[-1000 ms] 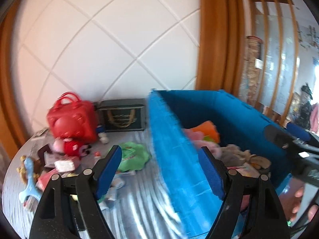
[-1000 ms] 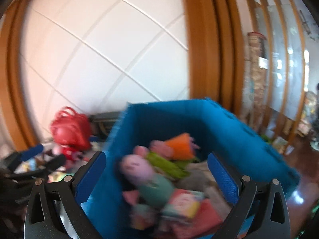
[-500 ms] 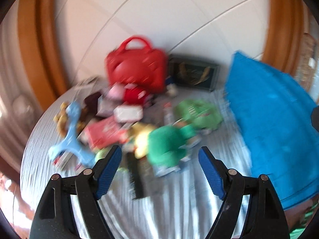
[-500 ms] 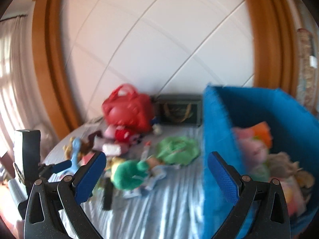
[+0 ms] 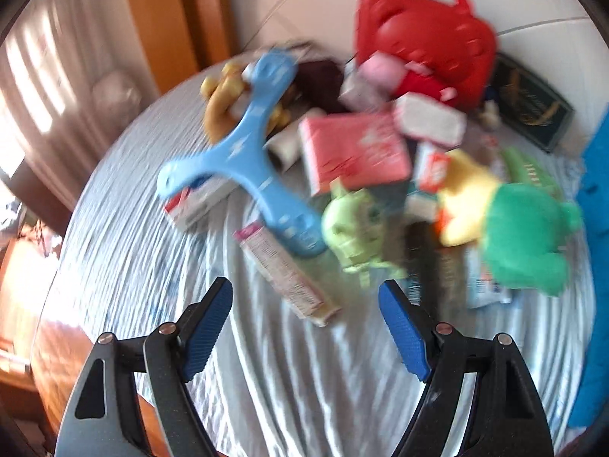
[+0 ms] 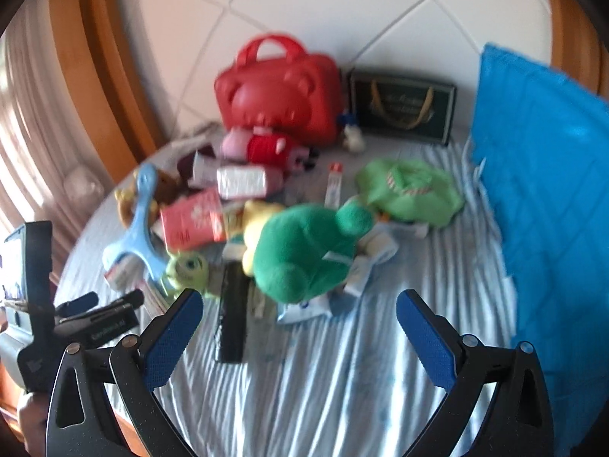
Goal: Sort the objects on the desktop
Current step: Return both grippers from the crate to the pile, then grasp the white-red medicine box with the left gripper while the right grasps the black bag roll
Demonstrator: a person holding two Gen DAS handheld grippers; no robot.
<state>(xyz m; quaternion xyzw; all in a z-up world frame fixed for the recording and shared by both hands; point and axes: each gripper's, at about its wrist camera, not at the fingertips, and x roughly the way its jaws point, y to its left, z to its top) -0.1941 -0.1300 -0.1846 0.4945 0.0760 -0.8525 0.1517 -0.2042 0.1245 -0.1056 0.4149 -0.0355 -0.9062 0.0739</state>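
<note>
A heap of toys and boxes lies on a striped cloth. In the left wrist view my left gripper (image 5: pixel 305 301) stands open and empty above a long pink carton (image 5: pixel 289 275), near a blue three-armed toy (image 5: pixel 249 160) and a pale green monster figure (image 5: pixel 354 228). In the right wrist view my right gripper (image 6: pixel 298 304) is open and empty, just in front of a green plush (image 6: pixel 300 251) and a black comb (image 6: pixel 233 316). A blue fabric bin (image 6: pixel 548 175) stands at the right. The left gripper (image 6: pixel 102 306) also shows at the lower left there.
A red bag (image 6: pixel 279 87) and a dark gift box (image 6: pixel 403 104) stand at the back by the white wall. A pink box (image 6: pixel 192 219), a green cloth (image 6: pixel 409 190) and a small tube (image 6: pixel 334 182) lie in the heap. The table's wooden rim (image 5: pixel 49 365) is at the left.
Both grippers swung left and down from the blue bin to the toy heap. The bin's inside has gone out of view. Both stayed open and empty.
</note>
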